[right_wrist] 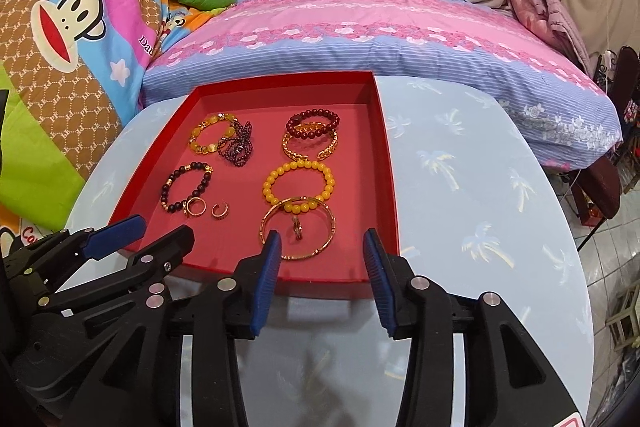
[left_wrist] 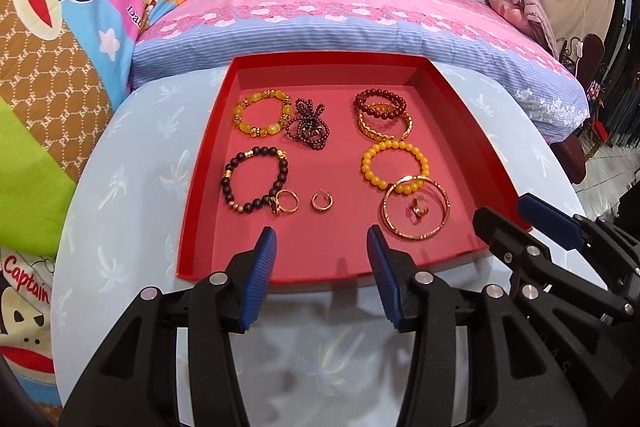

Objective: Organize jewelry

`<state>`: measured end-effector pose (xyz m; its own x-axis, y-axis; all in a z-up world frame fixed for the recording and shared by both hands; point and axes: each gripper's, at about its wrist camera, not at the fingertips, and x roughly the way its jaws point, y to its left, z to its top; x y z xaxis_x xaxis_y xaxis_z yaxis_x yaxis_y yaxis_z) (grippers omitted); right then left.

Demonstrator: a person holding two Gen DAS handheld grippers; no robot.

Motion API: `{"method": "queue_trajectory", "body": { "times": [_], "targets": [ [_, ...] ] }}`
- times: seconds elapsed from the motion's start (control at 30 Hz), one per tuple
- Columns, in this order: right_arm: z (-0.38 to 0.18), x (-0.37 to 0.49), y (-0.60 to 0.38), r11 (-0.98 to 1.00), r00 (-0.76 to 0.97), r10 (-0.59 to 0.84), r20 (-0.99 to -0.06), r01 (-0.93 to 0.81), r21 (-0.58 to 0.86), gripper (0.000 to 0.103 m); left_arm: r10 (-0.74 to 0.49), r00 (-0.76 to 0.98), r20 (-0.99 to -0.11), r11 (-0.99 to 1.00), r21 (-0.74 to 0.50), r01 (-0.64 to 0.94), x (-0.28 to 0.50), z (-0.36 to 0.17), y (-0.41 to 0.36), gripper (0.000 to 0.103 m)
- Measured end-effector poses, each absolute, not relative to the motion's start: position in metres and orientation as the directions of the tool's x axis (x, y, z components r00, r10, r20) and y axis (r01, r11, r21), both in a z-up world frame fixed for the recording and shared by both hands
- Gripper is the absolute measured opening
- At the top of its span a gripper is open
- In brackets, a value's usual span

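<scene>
Red tray (left_wrist: 208, 163) on the bench (left_wrist: 132, 155) holds bracelets; left gripper (left_wrist: 322, 241) and right gripper (right_wrist: 322, 247) gape empty, hiding its near rim.

Shallow red tray (left_wrist: 400, 269), seemingly matt card or paper-covered board, is showing a flat pinkish-red floor with no shine. Wide gold metal bangle (left_wrist: 416, 208) is gleaming, polished and smooth; small gold metal ring (left_wrist: 322, 203) is glinting likewise. Round yellow bead bracelet (left_wrist: 395, 163) is looking glossy, like plastic or resin. Dark brown bead bracelet (left_wrist: 253, 179) is appearing duller, perhaps wood, with gold spacers. Blue ribbed pads (right_wrist: 267, 287) on the matt black plastic right gripper (right_wrist: 322, 281) are looking rubbery. Pale blue palm-print table surface (right_wrist: 460, 187) is reflecting softly, smooth. Pink-and-blue flowered cloth bedding (left_wrist: 340, 15) is lying soft, matt.
</scene>
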<state>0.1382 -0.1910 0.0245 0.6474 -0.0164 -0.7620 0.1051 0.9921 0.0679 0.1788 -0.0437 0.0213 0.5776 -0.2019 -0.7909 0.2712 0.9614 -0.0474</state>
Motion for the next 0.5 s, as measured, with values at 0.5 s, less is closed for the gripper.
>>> {"method": "queue_trajectory", "body": {
  "times": [0.5],
  "targets": [
    [0.025, 0.120, -0.192, 0.991, 0.659, -0.045, -0.751, 0.124, 0.050, 0.063, -0.120, 0.601, -0.790, 0.981, -0.003, 0.192, 0.160, 0.023, -0.029, 0.074]
  ]
}}
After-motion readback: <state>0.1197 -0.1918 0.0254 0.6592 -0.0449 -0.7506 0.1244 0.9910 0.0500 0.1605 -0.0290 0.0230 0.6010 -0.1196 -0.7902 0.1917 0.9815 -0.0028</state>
